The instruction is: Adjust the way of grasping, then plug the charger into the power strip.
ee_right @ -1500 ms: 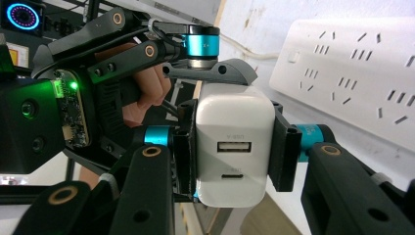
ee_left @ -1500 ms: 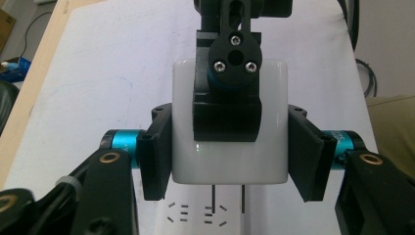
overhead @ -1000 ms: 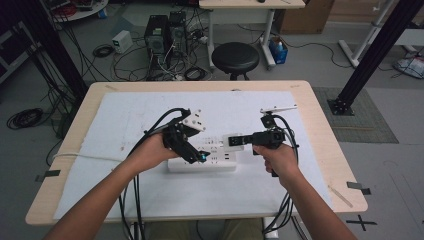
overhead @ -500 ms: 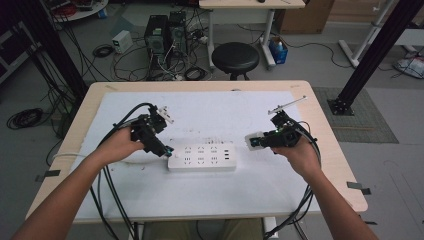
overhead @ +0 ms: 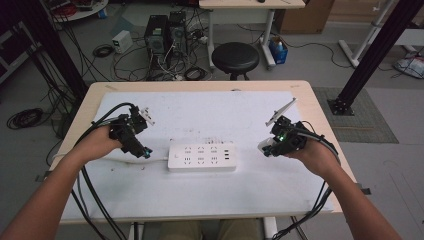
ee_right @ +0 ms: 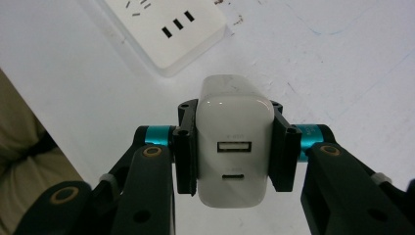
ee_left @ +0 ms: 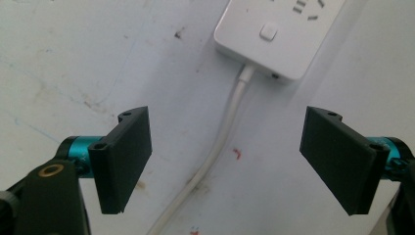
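In the right gripper view the charger's prongs are hidden behind its own white body, and the far end of the power strip (ee_right: 166, 29) is cut off by the frame's top edge. In the left gripper view the strip's near end, with its square button, is also cropped at the top, and its white cord (ee_left: 222, 142) runs out of the frame at the bottom. From the high view the strip's outlets are too small to count with certainty, and the charger is little more than a pale patch in front of the right tool.

There is one power strip (overhead: 201, 157), one USB wall charger (ee_right: 234, 147) and two tools. The charger's rear face shows two ports, one above the other.

The right tool (overhead: 267, 147) is clamped on the charger, its pads pressing on both flanks, held above the white surface (overhead: 210, 195) to the right of the strip and apart from it. The left tool (overhead: 142, 150) stands wide with nothing between its black pads (ee_left: 122, 159); it hovers just left of the strip's left end, over the cord. The strip lies flat near the middle of the surface, between the two tools.
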